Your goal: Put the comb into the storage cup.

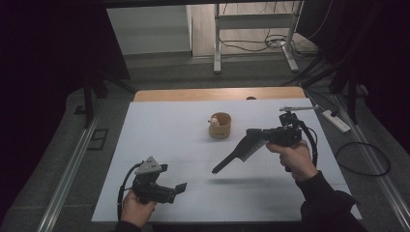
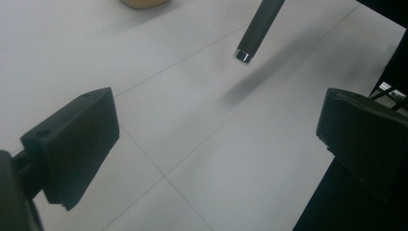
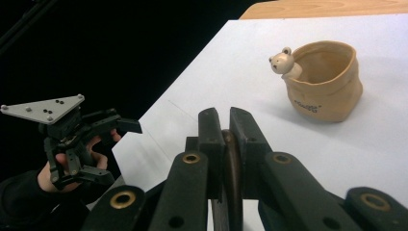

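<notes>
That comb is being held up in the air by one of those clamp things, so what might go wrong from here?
The right gripper pinches the black comb only at one end, so the long handle hanging out over the table might twist or slip free. The bear-trimmed cup stands close by; a swing of the comb might knock it over. The left gripper is open and low, too far off to catch anything.

Table (image 1: 159,130): white top with faint seam lines, bare wood strip along far edge. Tan bag-shaped pot (image 1: 221,125) with small bear figure (image 3: 283,62) at rim stands near middle, toward far side, upright.
</notes>
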